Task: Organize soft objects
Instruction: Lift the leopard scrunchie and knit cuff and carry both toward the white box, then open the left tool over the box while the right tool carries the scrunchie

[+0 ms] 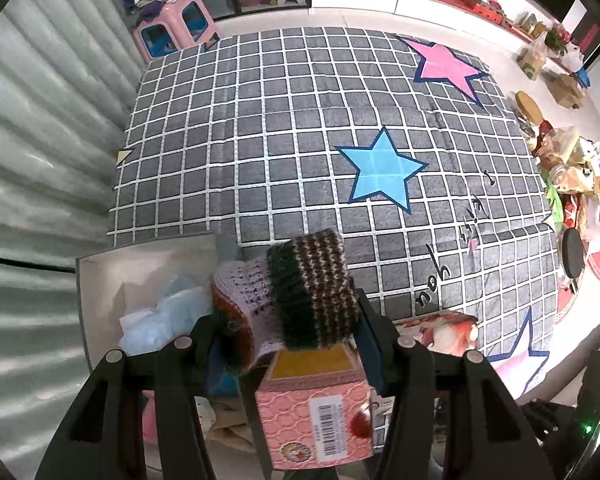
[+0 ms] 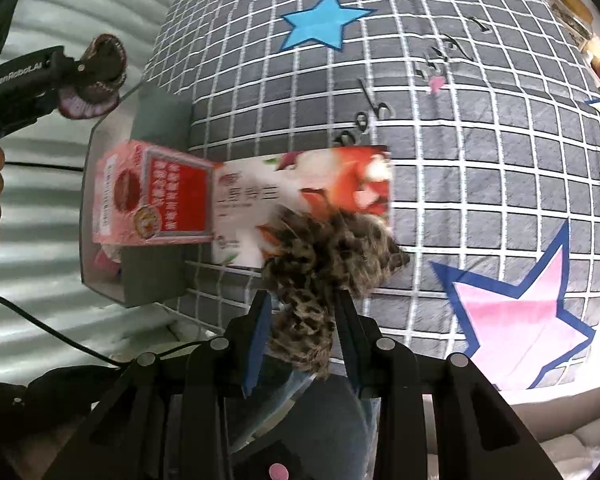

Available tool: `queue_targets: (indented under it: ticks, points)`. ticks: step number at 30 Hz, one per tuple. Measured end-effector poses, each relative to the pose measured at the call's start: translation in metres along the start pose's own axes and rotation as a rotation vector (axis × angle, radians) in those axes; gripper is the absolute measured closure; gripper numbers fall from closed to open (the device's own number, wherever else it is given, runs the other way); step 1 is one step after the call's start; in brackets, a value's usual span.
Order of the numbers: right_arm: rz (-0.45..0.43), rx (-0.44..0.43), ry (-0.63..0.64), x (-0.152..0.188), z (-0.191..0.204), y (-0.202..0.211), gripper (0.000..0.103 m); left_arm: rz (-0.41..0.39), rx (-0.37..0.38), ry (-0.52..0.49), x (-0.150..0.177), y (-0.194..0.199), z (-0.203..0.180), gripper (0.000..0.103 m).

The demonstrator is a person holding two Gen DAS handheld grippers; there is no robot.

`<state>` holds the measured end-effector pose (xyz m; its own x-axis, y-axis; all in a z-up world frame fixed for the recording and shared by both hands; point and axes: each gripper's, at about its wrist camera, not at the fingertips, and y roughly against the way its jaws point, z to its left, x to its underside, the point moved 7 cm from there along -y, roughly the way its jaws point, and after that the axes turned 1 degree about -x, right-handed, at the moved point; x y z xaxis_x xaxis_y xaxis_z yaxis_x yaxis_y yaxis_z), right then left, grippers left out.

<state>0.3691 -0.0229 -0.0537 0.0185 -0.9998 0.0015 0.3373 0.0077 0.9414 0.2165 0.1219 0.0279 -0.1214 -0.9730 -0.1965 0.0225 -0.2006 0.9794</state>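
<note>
Striped brown-and-green knit piece (image 1: pixel 314 292), bunched with a lilac knit piece (image 1: pixel 248 288), held above the grey bin (image 1: pixel 100 280) holding pale blue soft stuff (image 1: pixel 160 316). Mottled brown-tan fuzzy knit (image 2: pixel 324 264) hangs over the grid-pattern bedding, blurred.

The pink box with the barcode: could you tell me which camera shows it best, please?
The right wrist view: the pink box shows a full printed face over the grey bin. In the left wrist view the left gripper crowds it, so only its top and barcode side show.
</note>
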Motion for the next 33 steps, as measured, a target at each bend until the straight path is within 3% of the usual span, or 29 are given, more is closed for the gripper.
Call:
queue_targets:
  ticks: [10,12,13,14,19,23,24,25,26,28,33]
  points:
    - [-0.025,0.062,0.038,0.005,0.036,-0.01,0.068,-0.029,0.015,0.061,0.025,0.013,0.048,0.045]
    - [-0.019,0.087,0.008,0.009,0.027,-0.018,0.06,-0.034,0.015,0.076,0.031,0.017,0.06,0.045]
    - [-0.008,0.104,-0.016,0.013,0.02,-0.026,0.038,-0.036,0.01,0.081,0.034,0.018,0.065,0.045]
    - [-0.005,0.115,-0.031,0.017,0.016,-0.03,0.028,-0.037,0.006,0.084,0.036,0.019,0.07,0.045]
    - [0.016,0.155,-0.059,0.03,0.006,-0.068,0.028,-0.024,-0.018,0.098,0.052,0.02,0.093,0.044]
    - [-0.023,0.206,-0.101,0.025,-0.001,-0.089,0.028,-0.009,-0.045,0.088,0.066,0.02,0.106,0.044]
    - [-0.03,0.217,-0.116,0.023,-0.003,-0.094,0.029,-0.005,-0.055,0.082,0.07,0.021,0.109,0.044]
    - [-0.037,0.225,-0.131,0.022,-0.006,-0.098,0.036,-0.001,-0.063,0.077,0.075,0.021,0.113,0.044]
    - [-0.044,0.227,-0.141,0.022,-0.007,-0.1,0.054,0.002,-0.068,0.074,0.079,0.021,0.116,0.044]
    - [-0.034,0.226,-0.172,0.024,-0.012,-0.104,0.069,0.008,-0.077,0.074,0.087,0.02,0.124,0.044]
    - [-0.041,0.167,-0.166,0.034,-0.002,-0.089,0.074,0.023,-0.08,0.086,0.106,0.013,0.14,0.044]
